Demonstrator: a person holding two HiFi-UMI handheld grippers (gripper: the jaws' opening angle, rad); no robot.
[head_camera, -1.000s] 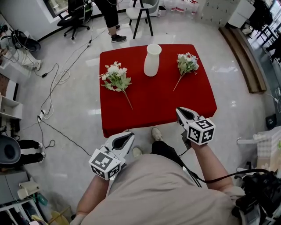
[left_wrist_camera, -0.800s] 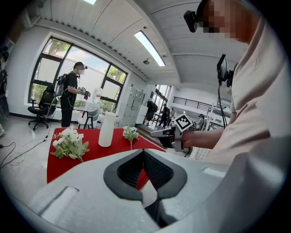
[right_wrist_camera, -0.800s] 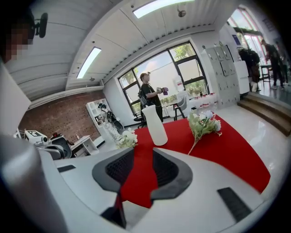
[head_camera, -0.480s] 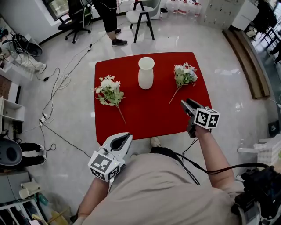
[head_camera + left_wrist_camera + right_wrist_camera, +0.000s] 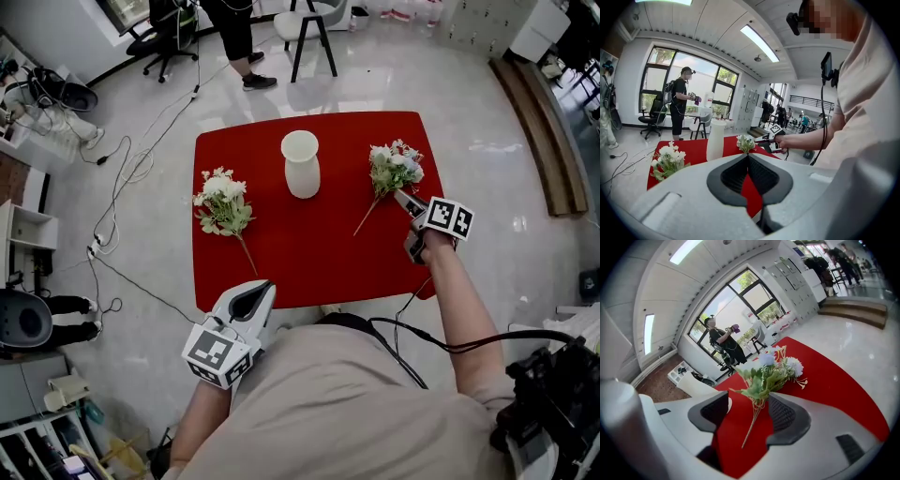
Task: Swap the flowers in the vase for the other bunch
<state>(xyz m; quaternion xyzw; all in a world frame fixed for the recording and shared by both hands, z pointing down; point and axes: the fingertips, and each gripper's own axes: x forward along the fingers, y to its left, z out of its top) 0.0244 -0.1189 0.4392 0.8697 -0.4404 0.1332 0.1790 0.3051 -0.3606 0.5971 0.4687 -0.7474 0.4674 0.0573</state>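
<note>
A white vase (image 5: 301,164) with a narrowed neck and a wide round mouth is seen standing upright on the red table (image 5: 309,253). Both bunches are laid flat outside it. To the left of the vase, in the head view, a bunch of white flowers (image 5: 221,199) with green leaves is laid, blooms level with the vase's base and thin stem slanted away towards the near side. To the right of the vase, a bunch of white and pale blue flowers (image 5: 394,167) is laid level with it, its stem slanted back towards the vase's near side.
</note>
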